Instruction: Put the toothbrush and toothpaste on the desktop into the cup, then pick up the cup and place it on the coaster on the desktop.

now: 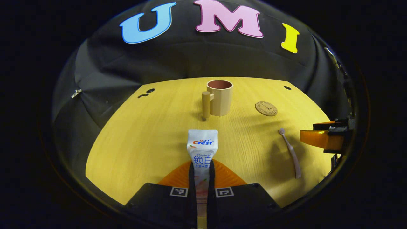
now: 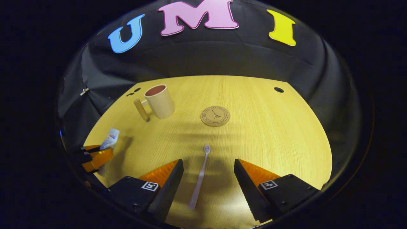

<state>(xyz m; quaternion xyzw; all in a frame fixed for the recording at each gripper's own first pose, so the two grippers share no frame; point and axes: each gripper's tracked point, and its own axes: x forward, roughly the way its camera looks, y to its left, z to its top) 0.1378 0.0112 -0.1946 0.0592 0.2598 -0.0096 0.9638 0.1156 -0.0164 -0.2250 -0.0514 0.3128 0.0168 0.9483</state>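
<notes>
While the left gripper holds a white toothpaste tube clamped between its nearly closed jaws, the tube stands out ahead of the fingers, its flat crimped end pointing toward the far side of the yellow wood-grain table. Beyond the tube, near the far edge, stands a beige faceted cup with a reddish inside and a thick wooden peg handle; the handle faces the near left. To the right of the cup lies a round brown cork coaster, flat on the table and apart from the cup. Nearer and further right, a slim pale pink toothbrush lies flat, its brush head toward the far side.

As seen from the right gripper view, the right gripper hangs low over the table with its jaws wide apart, one finger on each side of the toothbrush and neither touching it. The toothbrush lies lengthwise between them, its head pointing toward the coaster, which sits well beyond it. The cup stands at the far left, upright and with nothing visible inside. At the left edge of this view the left gripper shows with the toothpaste tube rising from its jaws, clear of the table surface.
</notes>
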